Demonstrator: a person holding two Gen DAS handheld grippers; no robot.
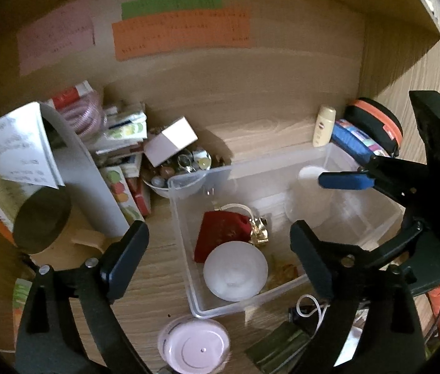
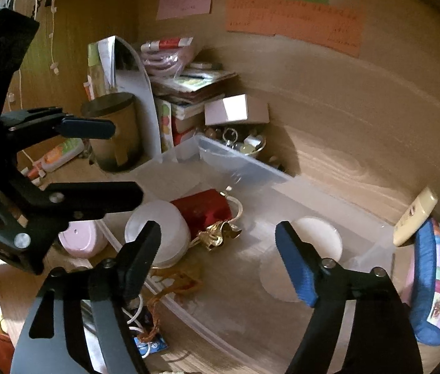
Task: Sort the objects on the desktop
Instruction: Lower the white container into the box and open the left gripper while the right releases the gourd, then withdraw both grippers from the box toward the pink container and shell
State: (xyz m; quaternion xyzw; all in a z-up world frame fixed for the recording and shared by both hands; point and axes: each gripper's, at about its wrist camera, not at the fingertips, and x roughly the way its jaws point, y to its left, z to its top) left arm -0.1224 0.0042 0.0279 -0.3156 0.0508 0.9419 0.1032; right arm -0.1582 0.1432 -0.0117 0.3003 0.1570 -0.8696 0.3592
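My left gripper (image 1: 220, 255) hung over the clear plastic bin (image 1: 185, 218) with its jaws spread wide and nothing between them. My right gripper (image 2: 217, 255) was over the same bin, jaws also parted and gripping nothing; one of its fingers (image 2: 298, 268) had a blue pad. The bin sat on the wooden surface (image 1: 145, 280). Inside it lay a red pouch (image 1: 223, 233) touching a gold trinket (image 1: 259, 233), a frosted round lid (image 1: 235, 271) right below the pouch, and a white disc (image 2: 316, 237) toward the far end, apart from the rest. Outside the bin, near its front wall, stood a pink round container (image 1: 193, 346). A bowl of small beads and keys (image 1: 185, 168) sat against the bin's back corner, with a white box (image 1: 170, 140) tilted on top. Books and packets (image 1: 120, 143) piled up left of that, beside a dark cylinder (image 1: 42, 221). A cream bottle (image 1: 324, 126) and a blue pouch (image 1: 354, 140) stood behind the bin's right end.
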